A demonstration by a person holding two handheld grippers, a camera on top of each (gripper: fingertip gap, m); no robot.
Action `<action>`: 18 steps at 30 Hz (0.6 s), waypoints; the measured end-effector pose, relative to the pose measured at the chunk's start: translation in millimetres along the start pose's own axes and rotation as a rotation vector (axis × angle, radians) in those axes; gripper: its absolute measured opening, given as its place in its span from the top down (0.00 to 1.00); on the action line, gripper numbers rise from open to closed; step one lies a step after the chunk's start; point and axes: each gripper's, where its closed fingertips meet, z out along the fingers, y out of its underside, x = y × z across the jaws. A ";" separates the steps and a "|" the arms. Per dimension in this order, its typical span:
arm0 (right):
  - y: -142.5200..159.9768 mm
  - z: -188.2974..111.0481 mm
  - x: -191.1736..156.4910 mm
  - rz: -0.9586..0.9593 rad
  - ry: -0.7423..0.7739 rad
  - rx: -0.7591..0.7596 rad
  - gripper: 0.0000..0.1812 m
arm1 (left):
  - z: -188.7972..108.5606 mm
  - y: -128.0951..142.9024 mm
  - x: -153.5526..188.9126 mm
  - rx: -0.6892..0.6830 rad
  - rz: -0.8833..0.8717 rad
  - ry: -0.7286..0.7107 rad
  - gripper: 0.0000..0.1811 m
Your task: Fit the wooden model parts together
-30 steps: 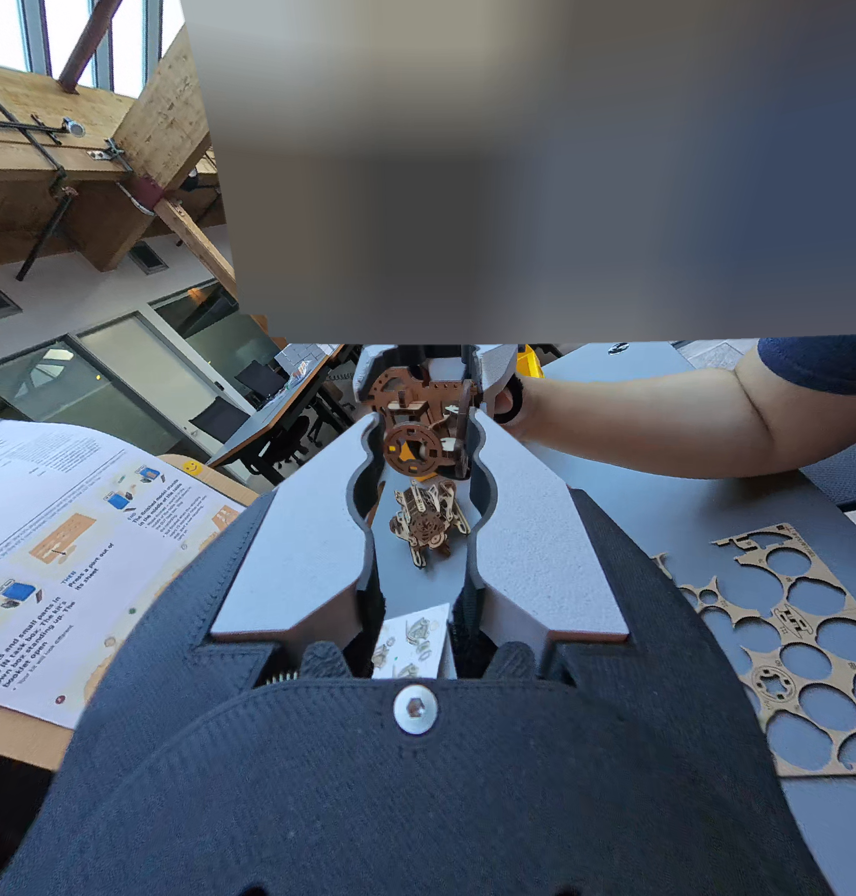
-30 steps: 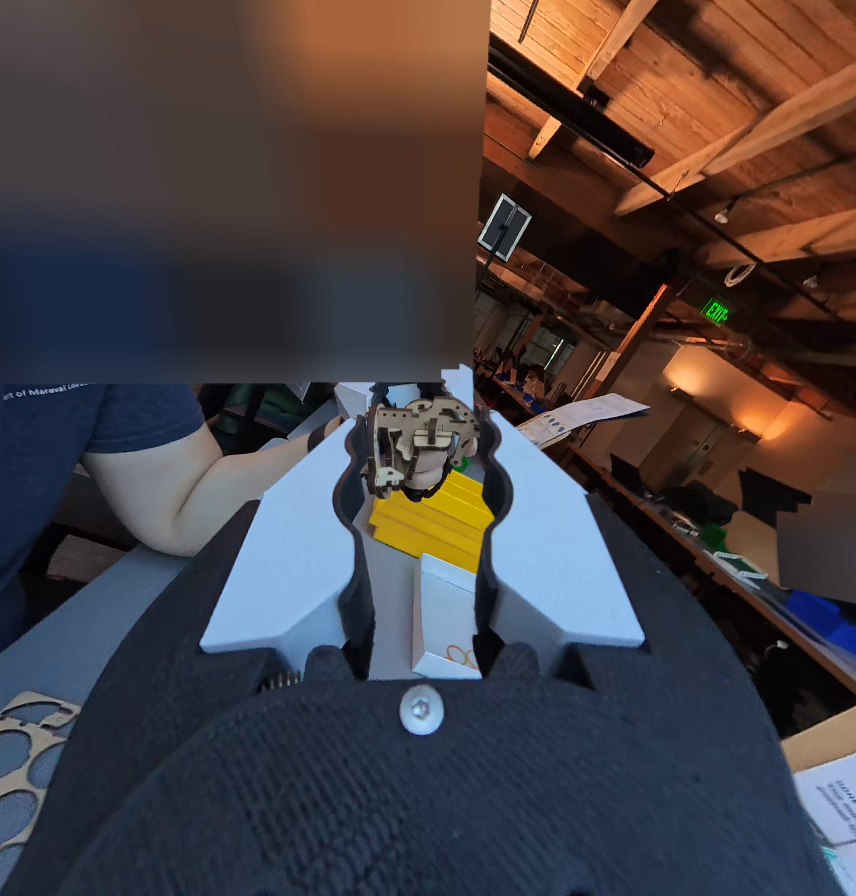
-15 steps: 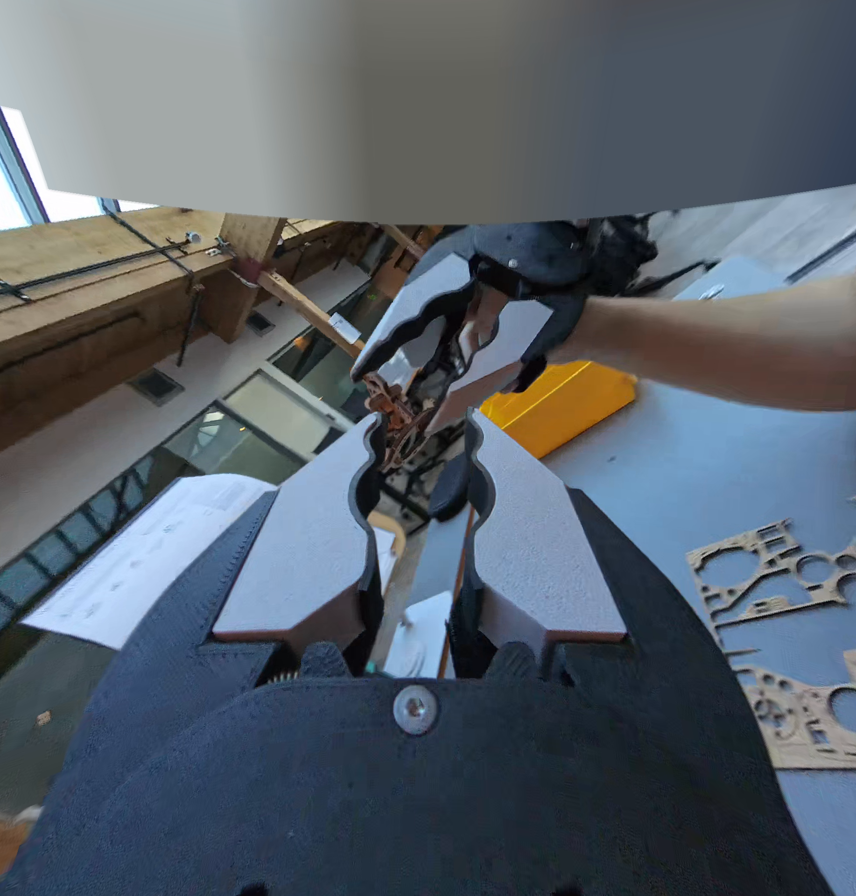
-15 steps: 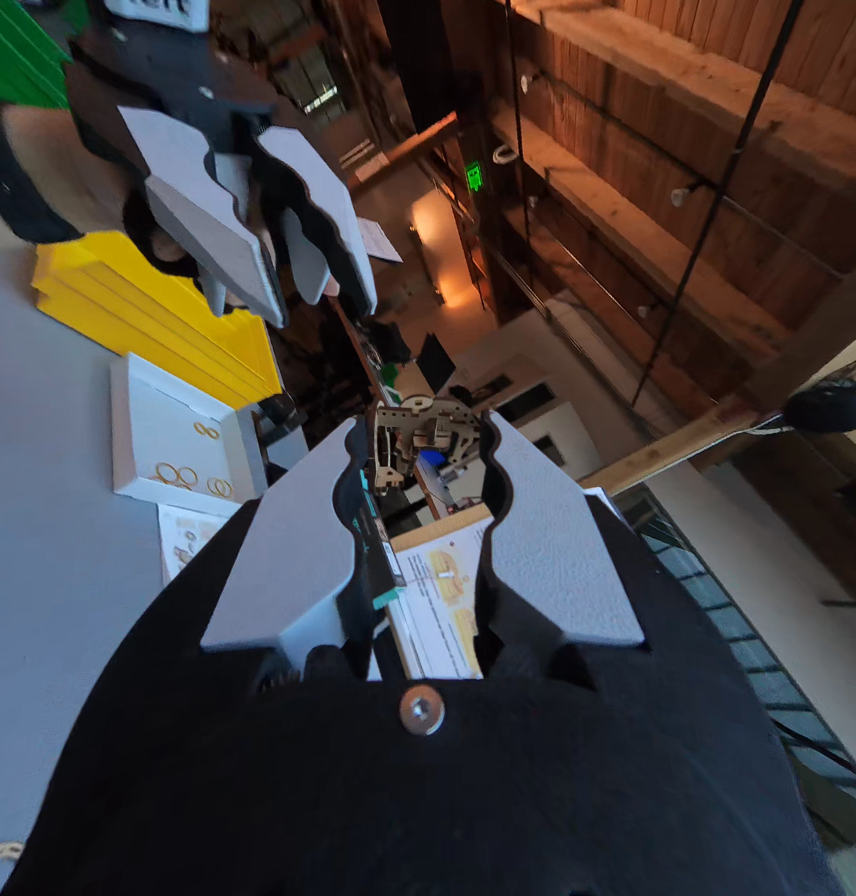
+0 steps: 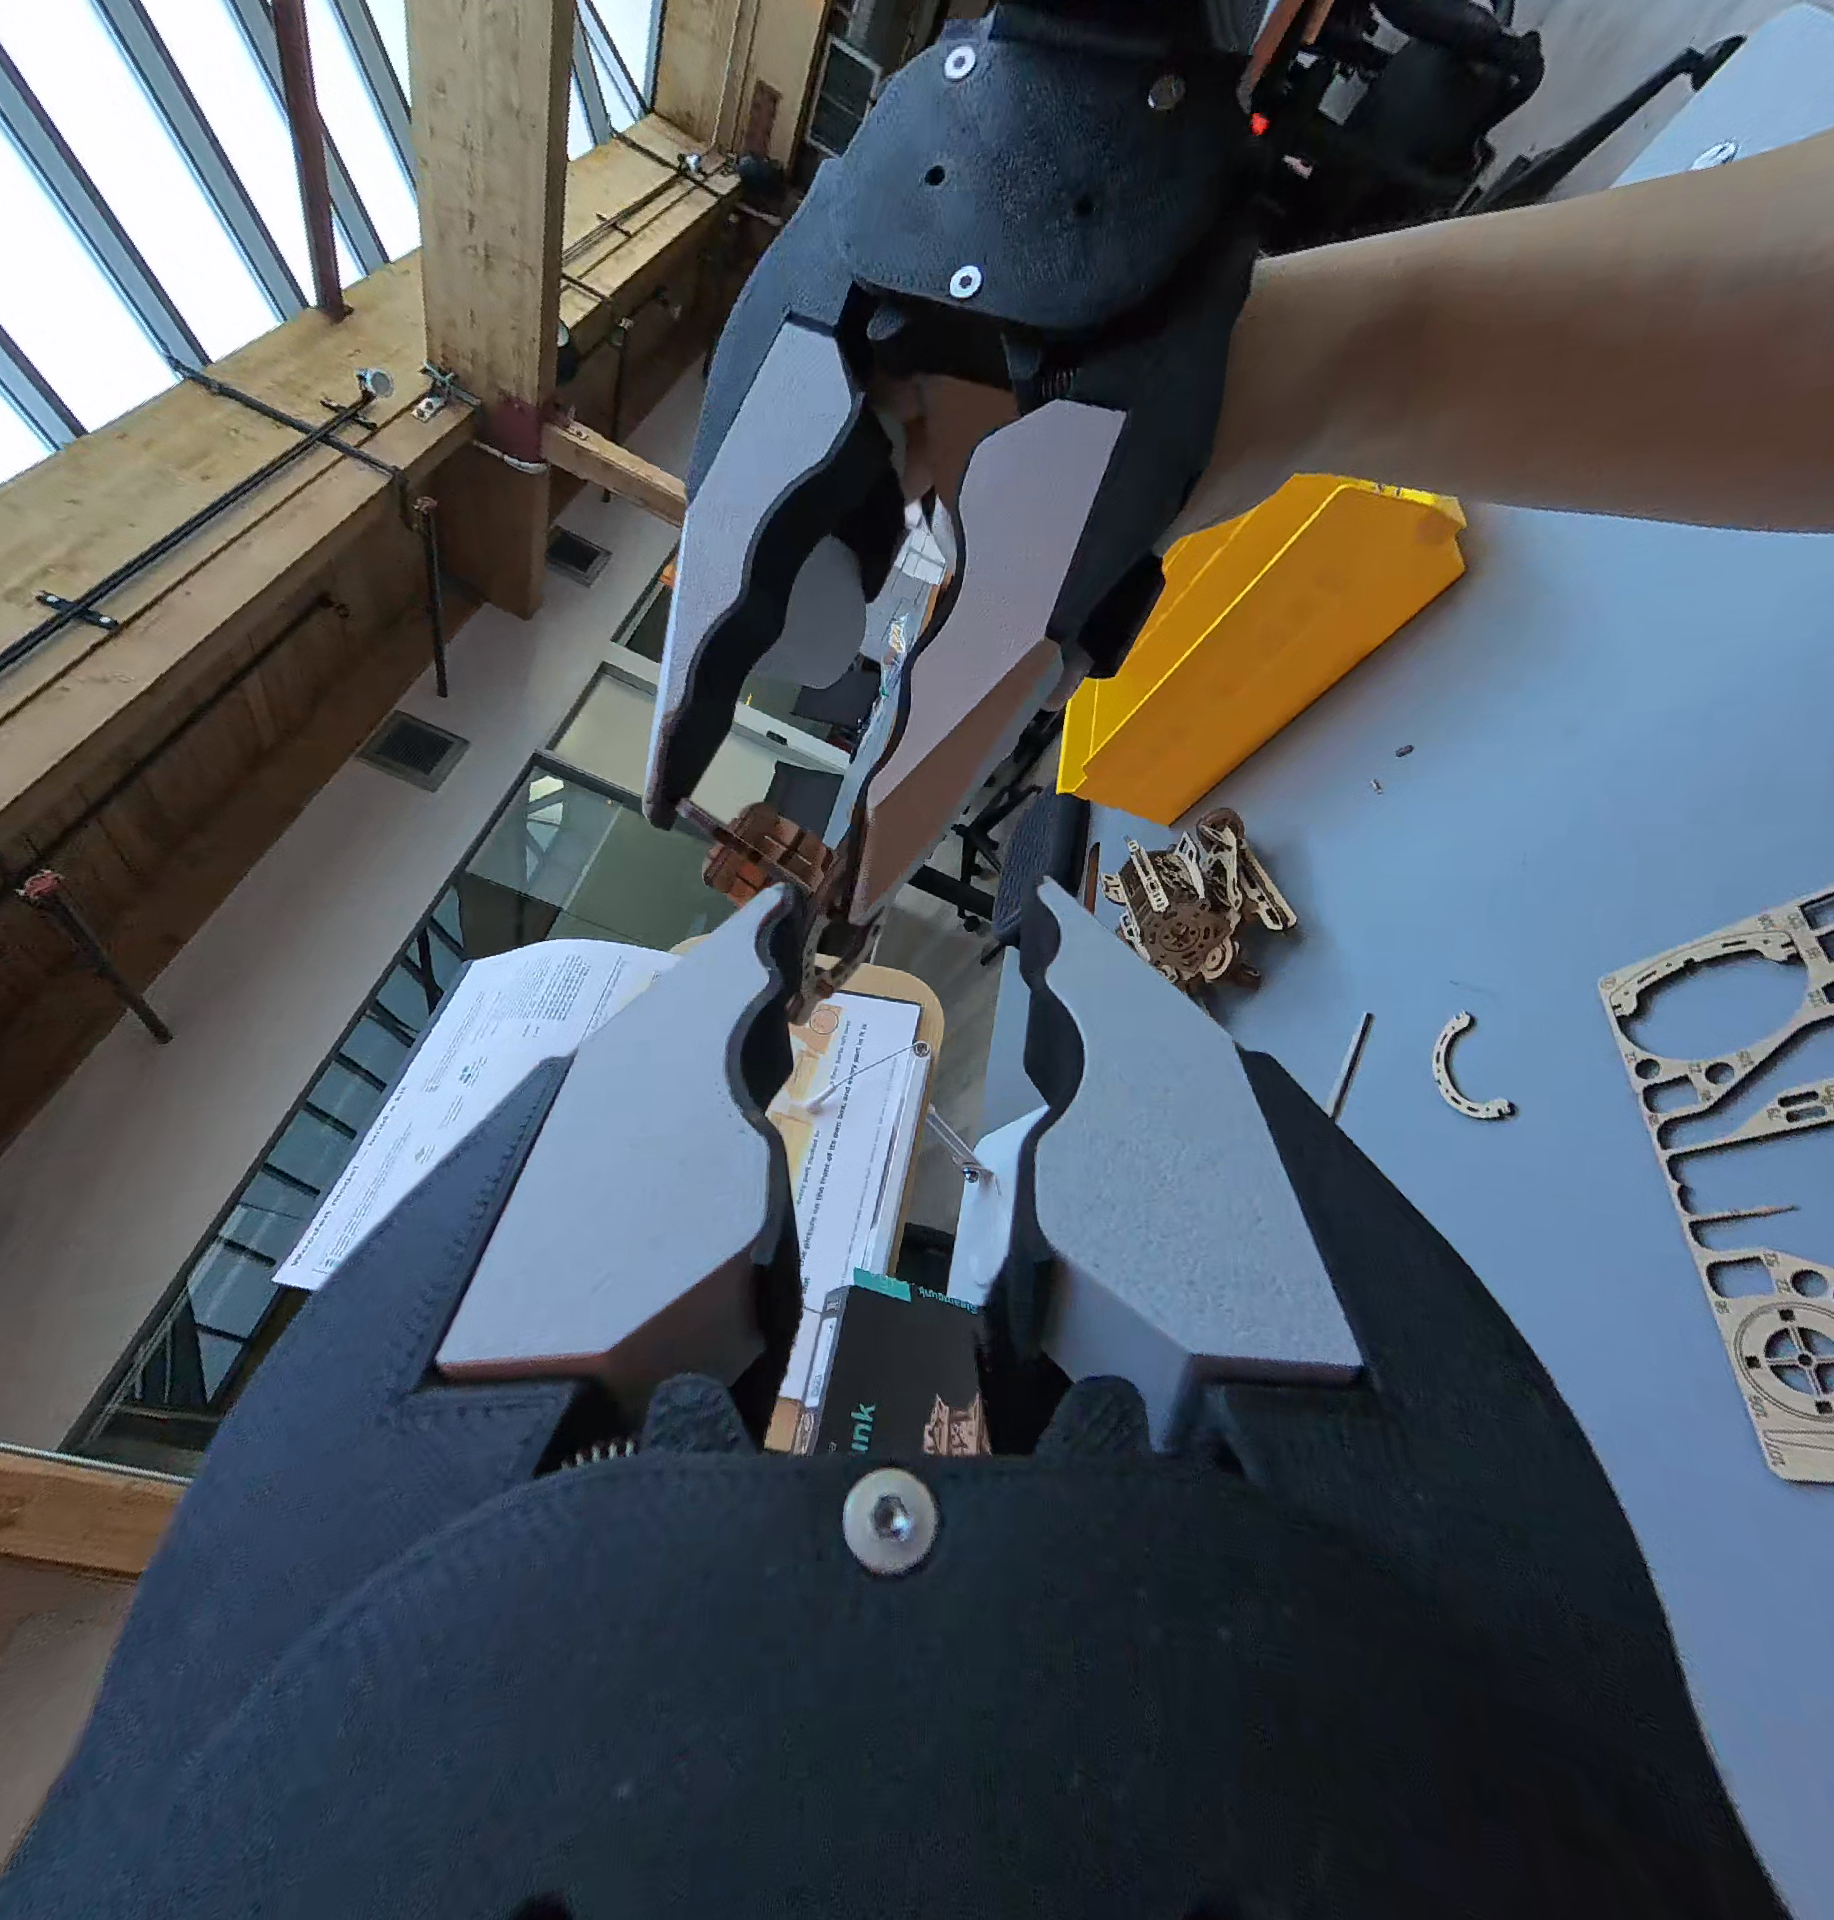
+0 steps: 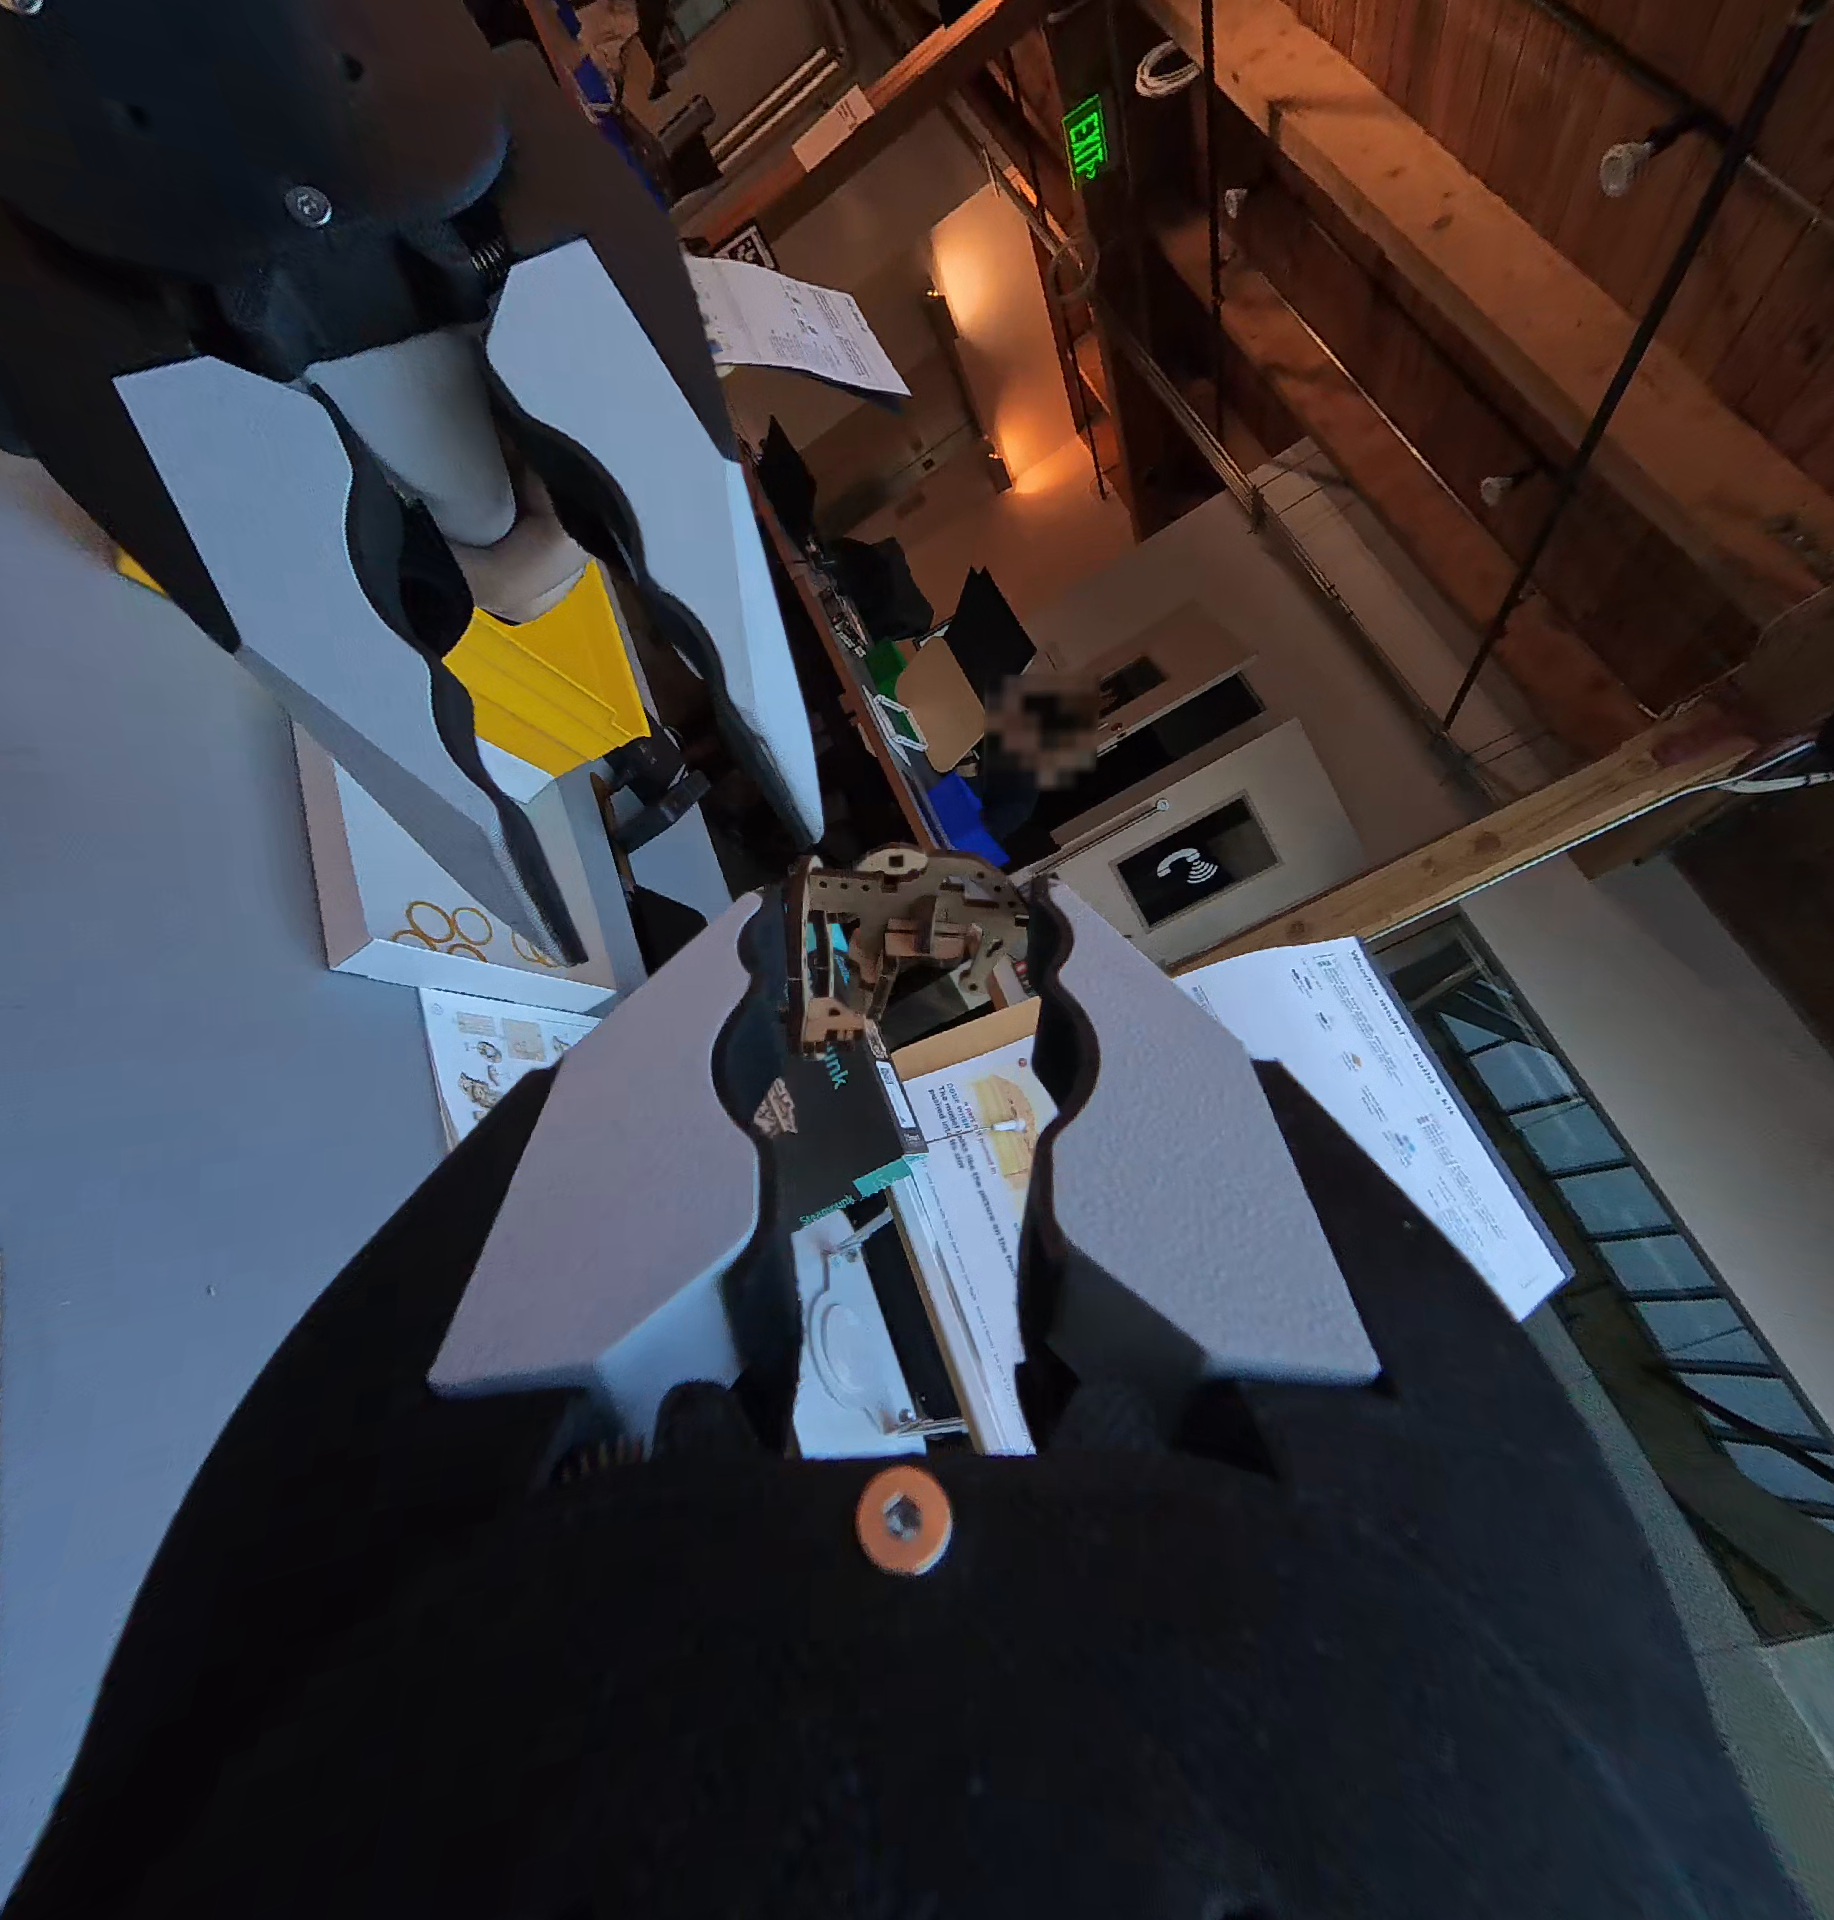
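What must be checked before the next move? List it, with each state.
1. Right gripper shut on the wooden sub-assembly: ok.
2. Left gripper open and empty, ready to grasp: ok.
3. Mating part in hand: not ok; the second wooden assembly lies on the grey table.
4. Loose curved wooden piece clear of both grippers: ok.
5. Gap between the left gripper's fingers and the held sub-assembly: cannot tell; they look very close.
6. Joint alignment on the held sub-assembly: cannot tell.

A workshop: heavy timber beams (image 5: 217,499) overhead, a grey table (image 5: 1619,727) carrying a yellow bin (image 5: 1256,644) and cut plywood sheets (image 5: 1744,1143).
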 end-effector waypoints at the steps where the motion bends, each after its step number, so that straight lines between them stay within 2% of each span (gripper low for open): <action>1: 0.4 0.2 -0.1 0.011 -0.004 -0.001 0.75 | -0.2 -0.4 0.4 0.001 0.002 0.002 0.78; 10: -1.5 0.0 1.3 0.163 -0.052 0.026 0.75 | -0.1 -2.5 1.9 0.013 0.007 0.007 0.79; 18: 0.6 0.9 -0.8 0.210 -0.088 0.036 0.75 | -4.3 4.5 4.0 -0.017 -0.003 0.037 0.82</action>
